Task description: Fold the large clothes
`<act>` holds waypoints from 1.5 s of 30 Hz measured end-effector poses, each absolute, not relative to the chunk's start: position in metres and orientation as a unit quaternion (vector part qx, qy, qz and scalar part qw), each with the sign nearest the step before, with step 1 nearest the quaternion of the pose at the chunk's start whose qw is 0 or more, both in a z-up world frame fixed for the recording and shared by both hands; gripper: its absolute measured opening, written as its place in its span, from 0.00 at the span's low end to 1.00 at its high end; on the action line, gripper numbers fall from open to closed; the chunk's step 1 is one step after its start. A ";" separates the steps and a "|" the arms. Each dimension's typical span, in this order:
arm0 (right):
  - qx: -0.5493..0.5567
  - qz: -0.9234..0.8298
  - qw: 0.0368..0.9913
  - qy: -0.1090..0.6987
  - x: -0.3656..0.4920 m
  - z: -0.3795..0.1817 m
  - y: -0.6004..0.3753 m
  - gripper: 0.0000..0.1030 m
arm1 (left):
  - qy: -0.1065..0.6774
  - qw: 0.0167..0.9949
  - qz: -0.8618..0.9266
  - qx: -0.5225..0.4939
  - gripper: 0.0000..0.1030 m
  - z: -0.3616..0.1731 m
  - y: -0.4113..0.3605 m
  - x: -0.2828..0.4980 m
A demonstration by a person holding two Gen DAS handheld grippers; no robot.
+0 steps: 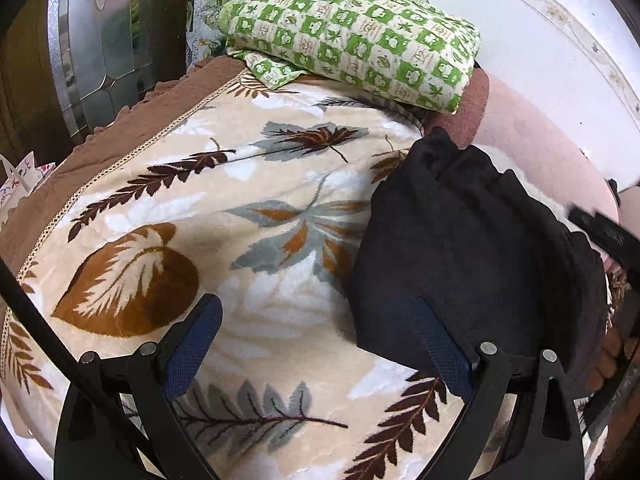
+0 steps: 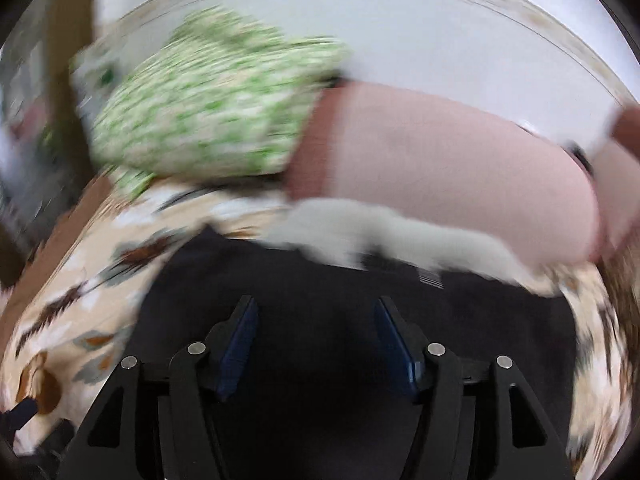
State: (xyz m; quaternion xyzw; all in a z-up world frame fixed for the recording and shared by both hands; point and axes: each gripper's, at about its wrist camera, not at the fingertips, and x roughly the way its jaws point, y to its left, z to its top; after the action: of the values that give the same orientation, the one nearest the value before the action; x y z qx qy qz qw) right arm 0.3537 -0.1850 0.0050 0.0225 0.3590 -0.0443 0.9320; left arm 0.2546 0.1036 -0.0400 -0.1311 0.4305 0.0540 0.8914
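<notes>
A black garment [image 1: 472,248] lies in a folded, bunched heap on the right side of a leaf-patterned blanket [image 1: 224,216]. My left gripper [image 1: 316,320] is open and empty just above the blanket, its right finger [image 1: 436,344] at the garment's near left edge. In the blurred right wrist view, the black garment [image 2: 320,280] fills the lower middle. My right gripper [image 2: 316,320] is open above it, holding nothing.
A green-and-cream checked cushion [image 1: 352,36] lies at the far end of the bed, also in the right wrist view [image 2: 208,108]. A pink bolster [image 2: 448,168] lies along the white wall behind the garment. A mirrored wardrobe door [image 1: 104,40] stands at the left.
</notes>
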 end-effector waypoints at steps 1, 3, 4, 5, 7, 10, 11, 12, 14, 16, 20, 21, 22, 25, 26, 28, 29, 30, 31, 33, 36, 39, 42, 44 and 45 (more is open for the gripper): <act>0.049 -0.074 0.928 0.362 0.350 -0.002 -0.214 0.63 | 0.429 0.892 0.053 -0.129 0.93 -0.040 0.102 0.254; 0.080 -0.110 0.916 0.377 0.347 -0.016 -0.253 0.63 | 0.428 0.894 0.051 -0.124 0.93 -0.039 0.099 0.254; 0.096 -0.134 0.907 0.387 0.344 -0.027 -0.278 0.63 | 0.428 0.894 0.050 -0.122 0.93 -0.039 0.098 0.254; 0.107 -0.146 0.903 0.390 0.341 -0.033 -0.294 0.63 | 0.427 0.895 0.050 -0.120 0.93 -0.038 0.097 0.254; 0.140 -0.165 0.896 0.389 0.330 -0.043 -0.329 0.66 | 0.427 0.895 0.049 -0.117 0.93 -0.038 0.096 0.254; 0.173 -0.205 0.887 0.376 0.314 -0.046 -0.375 0.68 | 0.429 0.895 0.049 -0.114 0.93 -0.040 0.094 0.255; 0.174 -0.215 0.885 0.375 0.310 -0.046 -0.386 0.68 | 0.431 0.894 0.050 -0.114 0.93 -0.041 0.094 0.256; 0.172 -0.233 0.880 0.377 0.304 -0.047 -0.395 0.68 | 0.432 0.893 0.050 -0.113 0.93 -0.041 0.092 0.257; 0.178 -0.258 0.870 0.380 0.291 -0.050 -0.419 0.69 | 0.434 0.893 0.050 -0.110 0.93 -0.042 0.090 0.257; 0.204 -0.257 0.866 0.378 0.275 -0.053 -0.436 0.69 | 0.435 0.893 0.049 -0.106 0.93 -0.042 0.087 0.257; 0.230 -0.245 0.865 0.372 0.236 -0.053 -0.444 0.70 | 0.437 0.893 0.047 -0.097 0.93 -0.043 0.081 0.256; 0.232 -0.241 0.866 0.372 0.231 -0.054 -0.443 0.70 | 0.438 0.893 0.048 -0.094 0.93 -0.043 0.080 0.256; 0.237 -0.234 0.867 0.371 0.223 -0.055 -0.440 0.70 | 0.438 0.893 0.048 -0.093 0.93 -0.043 0.079 0.256; 0.265 -0.207 0.869 0.364 0.200 -0.063 -0.429 0.71 | 0.437 0.893 0.051 -0.090 0.93 -0.043 0.077 0.256; 0.274 -0.200 0.868 0.362 0.196 -0.068 -0.427 0.73 | 0.437 0.894 0.052 -0.087 0.93 -0.043 0.076 0.256; 0.296 -0.182 0.867 0.357 0.189 -0.076 -0.422 0.75 | 0.436 0.895 0.055 -0.082 0.93 -0.043 0.073 0.256; 0.305 -0.173 0.867 0.354 0.186 -0.080 -0.419 0.76 | 0.435 0.895 0.057 -0.079 0.93 -0.043 0.072 0.256; 0.311 -0.167 0.867 0.352 0.185 -0.083 -0.417 0.77 | 0.434 0.896 0.058 -0.077 0.93 -0.043 0.071 0.256; 0.315 -0.163 0.867 0.351 0.185 -0.085 -0.417 0.78 | 0.434 0.896 0.059 -0.074 0.93 -0.043 0.070 0.256; 0.322 -0.152 0.868 0.346 0.187 -0.086 -0.415 0.79 | 0.435 0.896 0.061 -0.070 0.93 -0.044 0.067 0.257; 0.304 -0.145 0.880 0.334 0.192 -0.078 -0.410 0.81 | 0.437 0.895 0.066 -0.061 0.93 -0.048 0.064 0.260; 0.268 -0.140 0.893 0.332 0.199 -0.075 -0.402 0.87 | 0.442 0.893 0.062 -0.058 0.93 -0.053 0.060 0.265; 0.245 -0.138 0.897 0.341 0.203 -0.077 -0.398 0.87 | 0.455 0.886 0.044 -0.076 0.93 -0.058 0.064 0.273; 0.242 -0.138 0.897 0.342 0.205 -0.077 -0.400 0.87 | 0.464 0.879 0.038 -0.105 0.93 -0.062 0.072 0.276; 0.246 -0.136 0.897 0.341 0.204 -0.078 -0.401 0.88 | 0.467 0.875 0.035 -0.126 0.93 -0.063 0.078 0.278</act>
State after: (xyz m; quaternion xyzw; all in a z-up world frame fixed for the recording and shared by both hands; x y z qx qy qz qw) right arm 0.2043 -0.4007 -0.0777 0.2459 0.3414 -0.1364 0.8969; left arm 0.2776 0.0781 -0.0632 -0.1259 0.4670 0.0346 0.8746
